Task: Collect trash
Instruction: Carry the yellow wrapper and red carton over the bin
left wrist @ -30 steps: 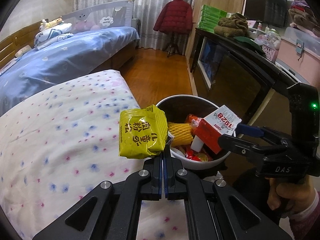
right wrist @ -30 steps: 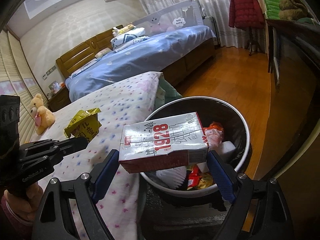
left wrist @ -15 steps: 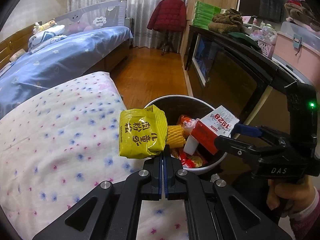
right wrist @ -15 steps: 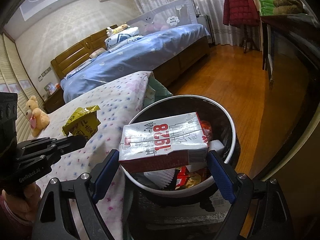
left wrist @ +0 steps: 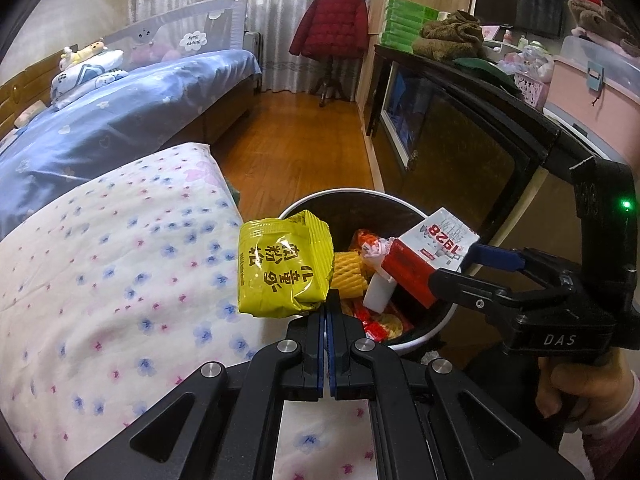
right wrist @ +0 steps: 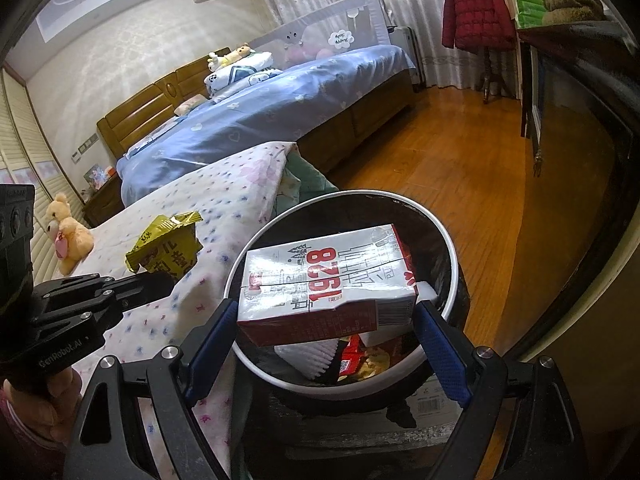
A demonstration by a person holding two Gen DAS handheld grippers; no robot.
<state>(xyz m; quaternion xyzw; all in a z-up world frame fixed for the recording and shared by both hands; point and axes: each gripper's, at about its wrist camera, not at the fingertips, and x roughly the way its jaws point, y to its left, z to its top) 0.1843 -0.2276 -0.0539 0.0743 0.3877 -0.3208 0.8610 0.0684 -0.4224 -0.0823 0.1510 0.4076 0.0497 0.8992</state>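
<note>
The left gripper (left wrist: 327, 312) has its jaws clenched tight on the lower corner of a yellow snack packet (left wrist: 285, 268), which stands up above the fingertips with its printed face toward the left wrist camera and its long side running roughly upright. The packet hangs over the near left rim of the trash bin (left wrist: 420, 336), half above the bin's edge and half above the flowered quilt (left wrist: 120, 256) on the bed beside it. From the right wrist camera the same packet (right wrist: 166, 250) shows as a crumpled yellow shape above the quilt, just left of the bin. The right gripper (right wrist: 326, 334) has its jaws spread wide, their blue pads pressing the two short ends of a red and white carton (right wrist: 326, 290) marked 1928. The carton lies on its side, its long axis running across between the pads, its broad printed face up and tilted slightly, held above the bin's open mouth. In the left wrist view the carton (left wrist: 430, 256) sits over the right side of the bin, pointing away and up to the right. Inside the bin lie red wrappers (left wrist: 380, 320), a yellow foam net (left wrist: 350, 280) and a white piece (left wrist: 378, 294). A hand (left wrist: 576, 384) in a pink cuff grips the right gripper's handle.
</note>
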